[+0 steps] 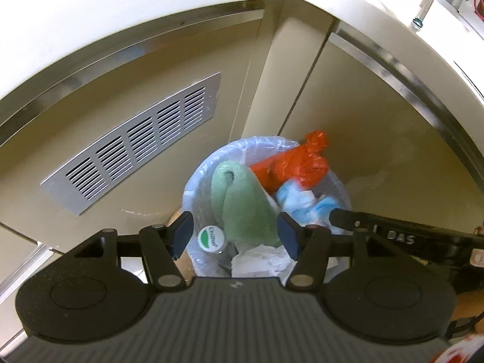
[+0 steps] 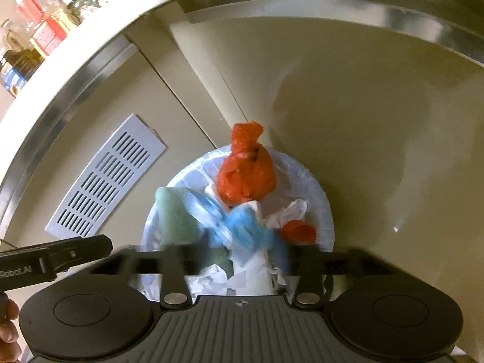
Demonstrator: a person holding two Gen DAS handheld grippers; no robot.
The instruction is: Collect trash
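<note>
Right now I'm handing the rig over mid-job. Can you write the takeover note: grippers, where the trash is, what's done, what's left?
Left gripper: open, empty, above the near side of the bin.
Right gripper: blurred in its own view; jaws look open, nothing held, over the same bin.
Trash: the lined bin sits in the cabinet corner, nearly full: green cloth, tied red bag, blue wrapper, white paper, a bottle with a green-and-white cap, and a small red piece.
Done: these pieces are in the bin.
Left: cannot tell whether more trash remains outside; the red bag pokes above the rim.
</note>
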